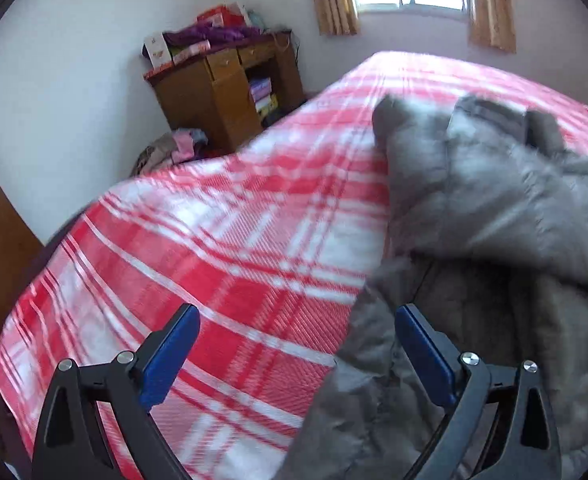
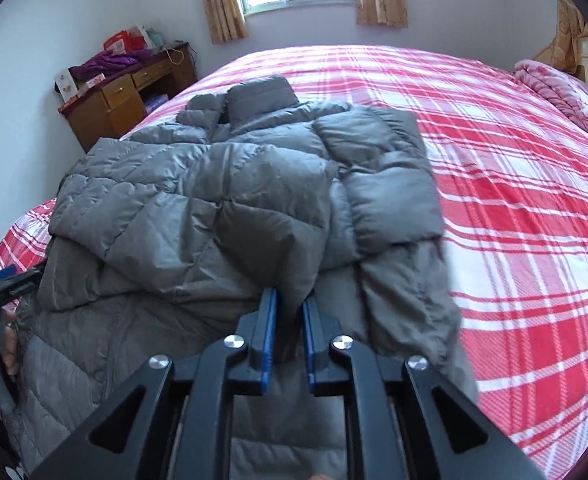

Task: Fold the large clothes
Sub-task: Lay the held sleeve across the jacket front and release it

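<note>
Your right gripper [image 2: 287, 300] pinched a fold of the grey jacket [image 2: 229, 184], mid-bed [image 2: 514, 200], prob. to carry it over; left gripper [image 1: 298, 320] gaped wide, empty, beside jacket's edge.

The grey padded jacket [image 1: 494, 220] is smeared by motion in the left wrist view, its quilting unreadable, and the frame's right and lower edges cut it off. There the plaid bed [image 1: 221, 248] beside the jacket is blurred too. In the right wrist view the jacket's [image 2: 197, 208] near hem disappears under the right gripper [image 2: 289, 304], and the left gripper [image 2: 9, 276], left of the jacket, is cropped by the frame edge.
</note>
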A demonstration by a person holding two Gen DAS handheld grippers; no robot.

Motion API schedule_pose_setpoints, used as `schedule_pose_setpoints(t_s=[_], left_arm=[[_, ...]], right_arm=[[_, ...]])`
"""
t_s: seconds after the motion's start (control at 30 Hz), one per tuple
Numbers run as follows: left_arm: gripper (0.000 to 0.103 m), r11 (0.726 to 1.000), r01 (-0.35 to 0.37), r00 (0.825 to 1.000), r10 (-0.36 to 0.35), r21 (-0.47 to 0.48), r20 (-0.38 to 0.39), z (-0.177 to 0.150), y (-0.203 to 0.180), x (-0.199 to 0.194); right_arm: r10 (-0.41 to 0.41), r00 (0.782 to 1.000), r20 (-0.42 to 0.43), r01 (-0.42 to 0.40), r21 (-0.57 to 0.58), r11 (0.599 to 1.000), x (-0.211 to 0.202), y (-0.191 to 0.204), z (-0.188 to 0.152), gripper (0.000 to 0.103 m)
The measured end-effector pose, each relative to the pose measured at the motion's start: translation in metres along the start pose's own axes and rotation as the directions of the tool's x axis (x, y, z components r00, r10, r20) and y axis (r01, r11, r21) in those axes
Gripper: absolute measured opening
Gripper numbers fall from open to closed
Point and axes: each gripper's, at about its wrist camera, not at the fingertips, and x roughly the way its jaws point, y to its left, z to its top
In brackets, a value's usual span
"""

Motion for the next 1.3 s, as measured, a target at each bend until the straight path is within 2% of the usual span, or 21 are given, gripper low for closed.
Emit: schedule_pose_setpoints(t_s=[0.03, 0.07, 0.1, 0.13, 0.17, 0.2, 0.27, 0.33, 0.43, 0.57, 0.63, 0.73, 0.87, 1.07, 1.3], left_arm=[[0.098, 1.000, 0.016, 0.999, -0.016, -0.009, 0.027, 0.010, 0.003, -0.013], [0.098, 0.999, 0.033, 0.999, -0.032, -0.018, 0.044, 0.017, 0.005, -0.020], [0.098, 0.997, 0.071, 0.995, -0.068, -0.037, 0.071, 0.029, 0.005, -0.032], [0.098, 0.994, 0.098, 0.992, -0.094, -0.046, 0.086, 0.038, 0.003, -0.038], [0.098, 0.990, 0.134, 0.986, -0.128, -0.053, 0.104, 0.049, -0.002, -0.044], [0.098, 0.987, 0.155, 0.982, -0.149, -0.051, 0.115, 0.059, -0.010, -0.046], [0.098, 0.986, 0.163, 0.977, -0.156, -0.039, 0.144, 0.076, -0.031, -0.042], [0.098, 0.989, 0.141, 0.977, -0.134, -0.034, 0.167, 0.084, -0.052, -0.029], [0.098, 0.998, 0.064, 0.989, -0.062, -0.007, 0.133, 0.087, -0.087, 0.007], [0.098, 0.998, 0.003, 0.999, -0.005, 0.056, 0.038, 0.067, -0.113, 0.057], [0.098, 0.999, 0.016, 1.000, -0.017, 0.050, 0.022, 0.060, -0.113, 0.069], [0.100, 0.998, 0.054, 0.999, -0.053, 0.040, -0.005, 0.059, -0.112, 0.076], [0.102, 0.998, 0.036, 0.999, -0.034, 0.056, -0.031, 0.057, -0.117, 0.082], [0.102, 0.998, 0.027, 0.999, -0.025, 0.060, -0.037, 0.059, -0.121, 0.085], [0.102, 0.997, 0.017, 0.999, -0.014, 0.073, -0.035, 0.060, -0.120, 0.084]], right_arm=[[-0.022, 1.000, 0.010, 0.022, -0.001, 1.000, -0.005, -0.001, 0.003, 0.042], [-0.033, 0.999, 0.031, 0.033, 0.001, 0.999, -0.011, -0.002, 0.005, 0.067], [-0.032, 0.998, 0.056, 0.032, 0.007, 0.999, -0.019, -0.003, 0.010, 0.069], [-0.039, 0.997, 0.071, 0.039, 0.013, 0.999, -0.025, -0.003, 0.014, 0.068], [-0.050, 0.994, 0.093, 0.048, 0.024, 0.999, -0.035, -0.002, 0.022, 0.060], [-0.052, 0.992, 0.113, 0.049, 0.030, 0.998, -0.041, 0.000, 0.028, 0.045], [-0.042, 0.989, 0.145, 0.036, 0.040, 0.999, -0.049, 0.005, 0.042, 0.036], [-0.013, 0.985, 0.172, 0.004, 0.053, 0.999, -0.048, 0.014, 0.056, 0.036], [-0.022, 0.974, 0.225, 0.009, 0.057, 0.998, -0.023, 0.031, 0.073, 0.036], [-0.041, 0.981, 0.192, 0.029, 0.067, 0.997, 0.025, 0.041, 0.077, 0.036], [-0.040, 0.986, 0.164, 0.030, 0.065, 0.997, 0.045, 0.043, 0.071, 0.036], [-0.051, 0.989, 0.138, 0.043, 0.057, 0.997, 0.071, 0.040, 0.059, 0.036], [-0.038, 0.991, 0.130, 0.030, 0.068, 0.997, 0.079, 0.035, 0.054, 0.036], [-0.027, 0.997, 0.070, 0.020, 0.091, 0.996, 0.091, 0.029, 0.054, 0.035], [-0.058, 0.998, 0.040, 0.056, 0.060, 0.997, 0.097, 0.034, 0.054, 0.036]])
